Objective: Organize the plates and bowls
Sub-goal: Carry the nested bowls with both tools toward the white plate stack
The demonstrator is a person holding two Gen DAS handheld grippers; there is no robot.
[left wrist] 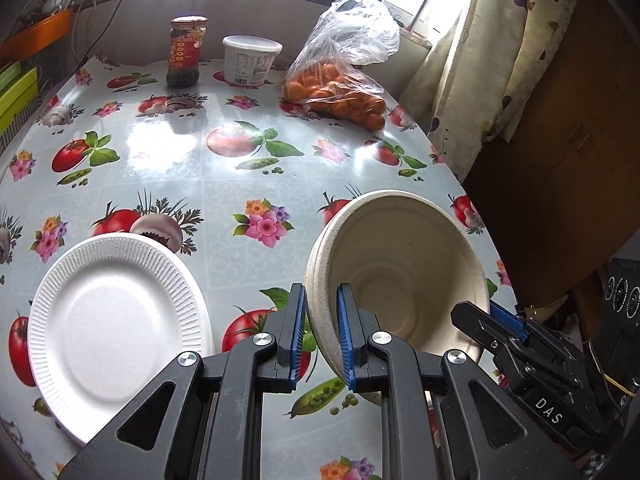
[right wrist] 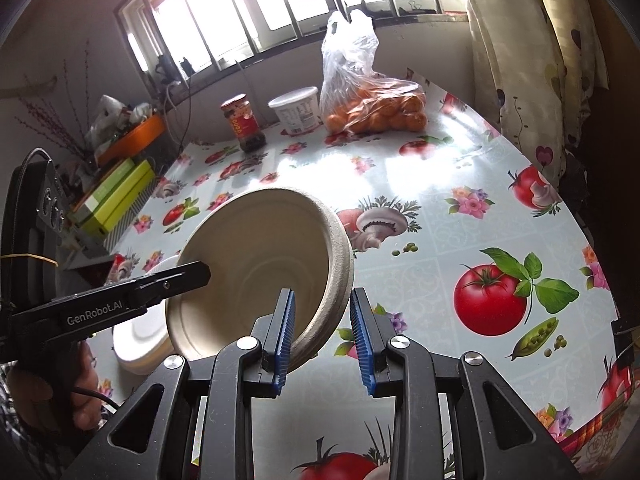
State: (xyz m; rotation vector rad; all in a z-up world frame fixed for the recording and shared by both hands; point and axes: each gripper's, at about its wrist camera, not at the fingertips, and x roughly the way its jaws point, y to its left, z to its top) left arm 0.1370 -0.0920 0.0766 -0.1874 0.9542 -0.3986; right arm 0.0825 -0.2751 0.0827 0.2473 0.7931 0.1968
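A table [left wrist: 168, 152] with a glossy cloth printed with tomatoes, mushrooms and flowers carries everything. At its far edge, under the window, a clear plastic bag of oranges [left wrist: 340, 88] slumps toward the far right corner; just left of it stands a white tub [left wrist: 250, 60] with its lid on, and left of that a dark jar [left wrist: 186, 52] with a red label.

A beige bowl [left wrist: 400, 272] is held above the cloth near the table's right edge, tilted so its hollow faces the cameras. Both grippers hold it by the rim from opposite sides. The left gripper [left wrist: 322, 336] has its blue pads clamped on the bowl's left rim, wall between them. The right gripper [right wrist: 323, 340] also grips the bowl: in its own view the left pad lies inside the bowl and the rim runs down between the pads, though a gap shows on the right pad's side.

A white ridged paper plate [left wrist: 116, 328] lies flat near the table's near left edge, apart from the bowl.

A hand [right wrist: 76, 384] grasping the left gripper's handle shows at the right wrist view's lower left.
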